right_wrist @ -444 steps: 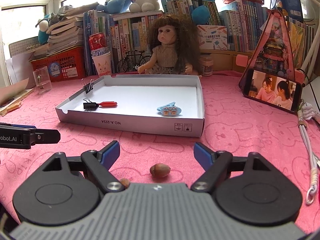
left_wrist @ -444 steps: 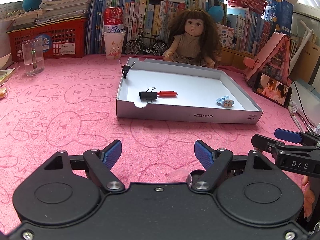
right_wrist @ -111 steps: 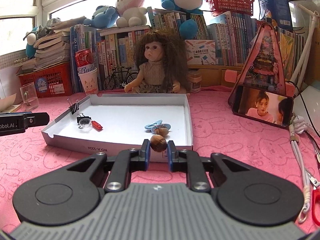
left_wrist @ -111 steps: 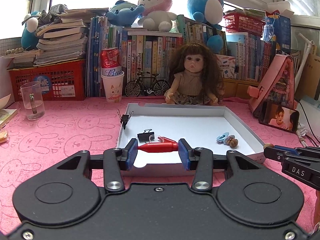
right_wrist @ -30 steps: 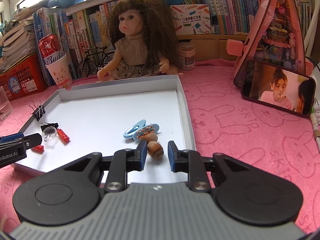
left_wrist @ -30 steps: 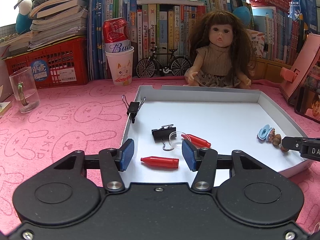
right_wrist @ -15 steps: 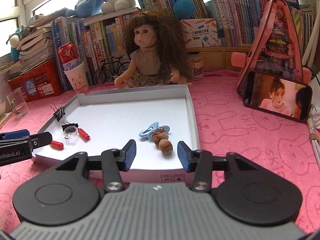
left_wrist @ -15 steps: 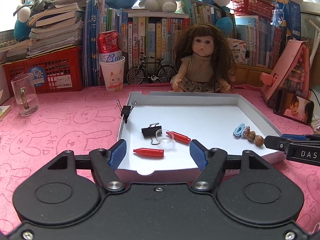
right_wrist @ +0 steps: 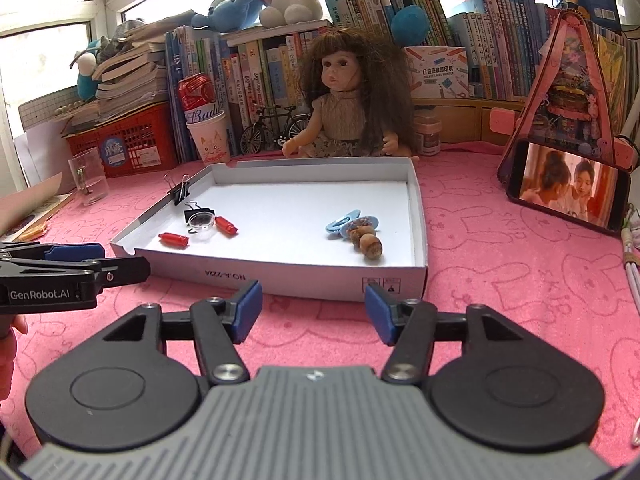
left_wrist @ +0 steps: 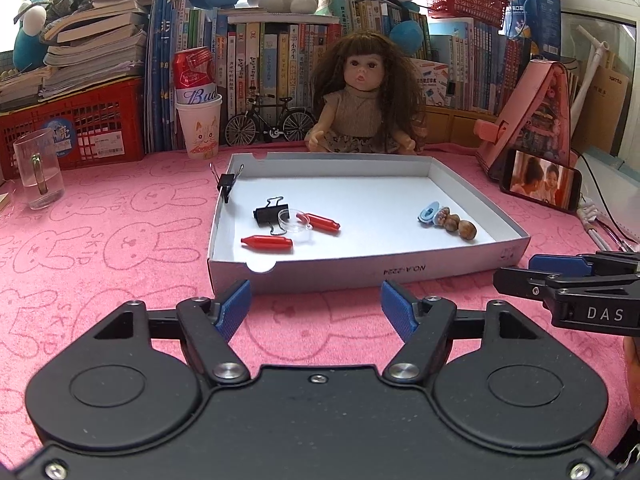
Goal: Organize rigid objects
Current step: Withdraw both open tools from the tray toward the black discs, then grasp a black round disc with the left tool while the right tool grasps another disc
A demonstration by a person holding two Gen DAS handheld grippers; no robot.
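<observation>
Tray (left_wrist: 506, 246) | red caps (left_wrist: 267, 242), binder clip (left_wrist: 271, 213), acorns (left_wrist: 467, 229) inside

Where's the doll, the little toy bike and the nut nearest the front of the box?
doll (left_wrist: 362, 68), left wrist view, on her face.
toy bike (left_wrist: 269, 122), left wrist view, on its frame.
nut (right_wrist: 373, 249), right wrist view, on its rounded top.
</observation>
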